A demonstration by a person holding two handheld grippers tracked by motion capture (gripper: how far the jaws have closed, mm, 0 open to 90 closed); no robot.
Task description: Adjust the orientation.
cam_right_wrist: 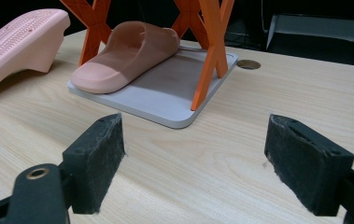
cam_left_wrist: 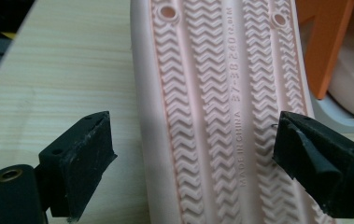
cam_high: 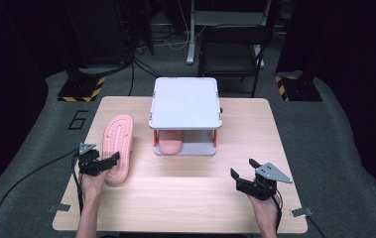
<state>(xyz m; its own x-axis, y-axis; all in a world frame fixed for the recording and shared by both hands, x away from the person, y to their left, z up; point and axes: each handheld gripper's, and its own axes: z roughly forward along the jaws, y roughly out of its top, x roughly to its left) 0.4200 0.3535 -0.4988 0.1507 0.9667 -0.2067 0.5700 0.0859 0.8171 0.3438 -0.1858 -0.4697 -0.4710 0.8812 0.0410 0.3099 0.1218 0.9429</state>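
Observation:
A pink slipper lies sole-up on the left of the wooden table. My left gripper stands at its near end. In the left gripper view the zigzag sole runs between the jaws of the left gripper. The left pad stands clear of the slipper's edge and the right pad sits at its other edge, so the gripper is open. A second pink slipper rests upright on the lower shelf of a small rack. My right gripper is open over bare table, holding nothing.
The rack has a white top, orange legs and a grey base plate, and stands at the table's far middle. A round hole lies in the tabletop beyond the rack. Chairs and stands sit on the dark floor beyond the table.

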